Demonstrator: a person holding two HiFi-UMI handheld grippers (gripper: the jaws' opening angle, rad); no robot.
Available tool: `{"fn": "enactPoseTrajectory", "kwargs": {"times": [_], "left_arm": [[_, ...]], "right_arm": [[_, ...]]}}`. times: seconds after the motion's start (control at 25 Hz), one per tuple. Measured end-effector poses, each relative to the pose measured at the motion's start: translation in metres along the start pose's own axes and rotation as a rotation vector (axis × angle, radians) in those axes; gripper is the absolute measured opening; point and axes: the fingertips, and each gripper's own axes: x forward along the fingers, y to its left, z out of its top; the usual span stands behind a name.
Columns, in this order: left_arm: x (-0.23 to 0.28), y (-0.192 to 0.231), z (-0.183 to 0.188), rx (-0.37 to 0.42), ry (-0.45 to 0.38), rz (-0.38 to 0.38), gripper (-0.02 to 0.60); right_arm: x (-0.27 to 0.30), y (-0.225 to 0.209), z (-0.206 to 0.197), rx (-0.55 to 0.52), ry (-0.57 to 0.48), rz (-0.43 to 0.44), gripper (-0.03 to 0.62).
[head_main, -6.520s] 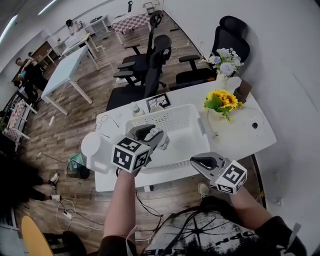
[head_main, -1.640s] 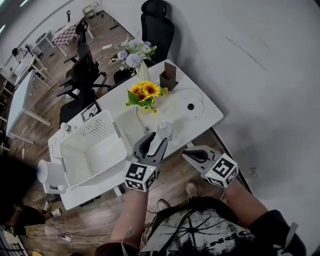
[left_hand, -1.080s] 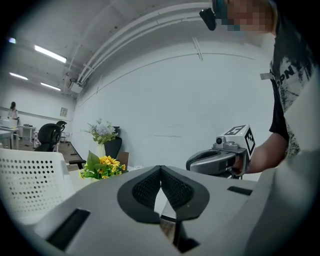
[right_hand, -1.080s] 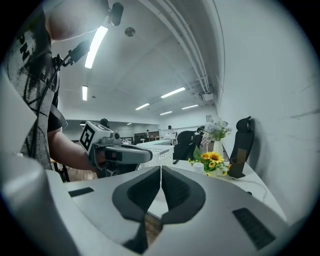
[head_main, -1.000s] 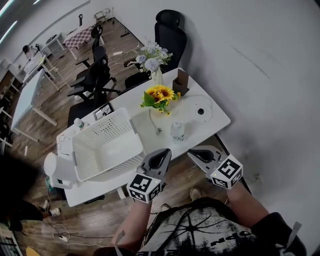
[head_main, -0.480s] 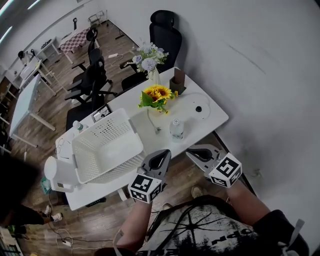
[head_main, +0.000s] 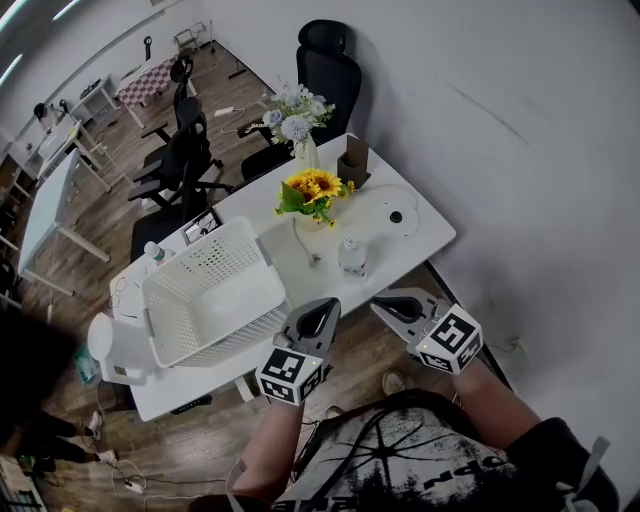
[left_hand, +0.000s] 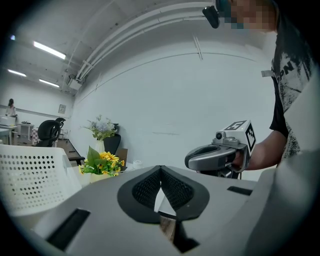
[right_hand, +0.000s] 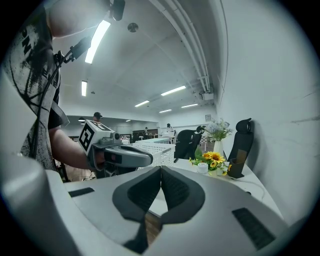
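Short of the tabletop (head_main: 385, 255), the left hand-held gripper (head_main: 325, 306) and right hand-held gripper (head_main: 381, 301) hover pressed together, empty (only the gripper views show this).

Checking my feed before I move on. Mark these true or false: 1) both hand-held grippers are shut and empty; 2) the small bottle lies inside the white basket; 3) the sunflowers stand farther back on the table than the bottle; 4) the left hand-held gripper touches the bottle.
1) True. The left hand-held gripper and the right hand-held gripper have their jaws together with nothing between them.
2) False. The small bottle stands on the table, to the right of the white basket in the head view.
3) True. The sunflowers are behind the bottle.
4) False. It is held off the table's near edge, apart from the bottle.
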Motion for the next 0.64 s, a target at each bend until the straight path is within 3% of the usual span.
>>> {"fn": "enactPoseTrajectory", "kwargs": {"times": [0.64], "left_arm": [[0.0054,-0.0011,-0.0071,-0.004,0.012,0.012,0.011]], "right_arm": [[-0.0009,-0.0074,-0.0096,0.001,0.008,-0.008,0.023]]}}
